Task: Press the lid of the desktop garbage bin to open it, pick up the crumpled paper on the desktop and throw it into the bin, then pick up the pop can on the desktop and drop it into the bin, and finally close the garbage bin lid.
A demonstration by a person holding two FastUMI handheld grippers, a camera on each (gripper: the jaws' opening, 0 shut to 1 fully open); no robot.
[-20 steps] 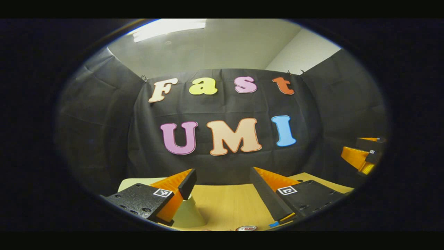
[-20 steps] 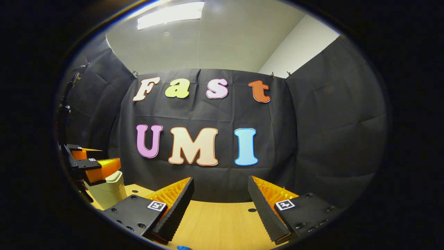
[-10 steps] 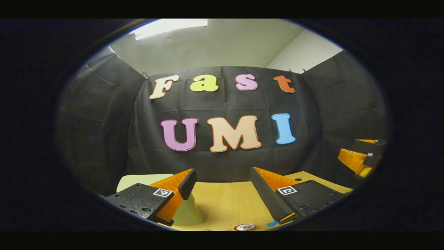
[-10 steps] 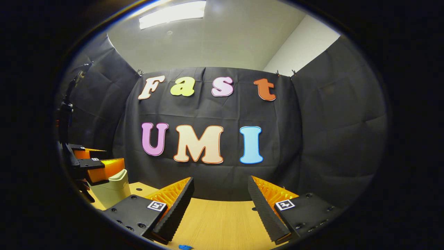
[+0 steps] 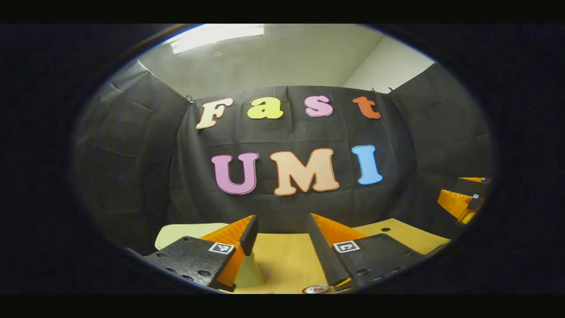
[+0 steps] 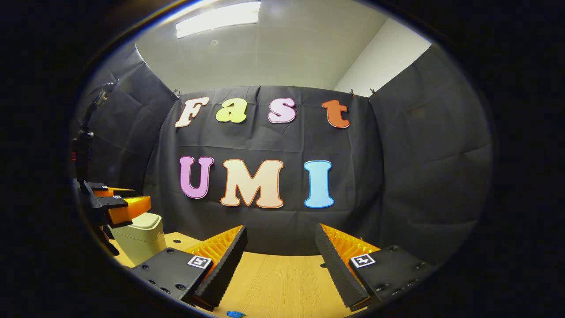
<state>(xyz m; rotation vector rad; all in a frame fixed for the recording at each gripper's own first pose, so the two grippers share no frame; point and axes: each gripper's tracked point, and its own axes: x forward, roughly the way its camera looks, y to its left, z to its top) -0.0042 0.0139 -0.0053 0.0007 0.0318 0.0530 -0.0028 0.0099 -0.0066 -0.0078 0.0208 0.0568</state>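
Both grippers gape, holding nothing. Left gripper [image 5: 278, 247] has narrowed slightly and shifted over the bin [image 6: 140, 234], whose lid looks shut (opening press probably pending); the can [image 5: 315, 289] waits just below.

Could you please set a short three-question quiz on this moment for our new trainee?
1. True or false: the garbage bin has its lid down.
2. In the right gripper view, the left gripper is: A) above the bin, B) flat on the table, C) holding the pop can.
3. Fill in: both the left gripper and the right gripper have their fingers ____.

Key: 1 true, the lid sits flat on the bin. 2 A, it is just over the bin's top. 3 open, with a gap between the fingers and nothing held. The pop can stands on the table below the left gripper.
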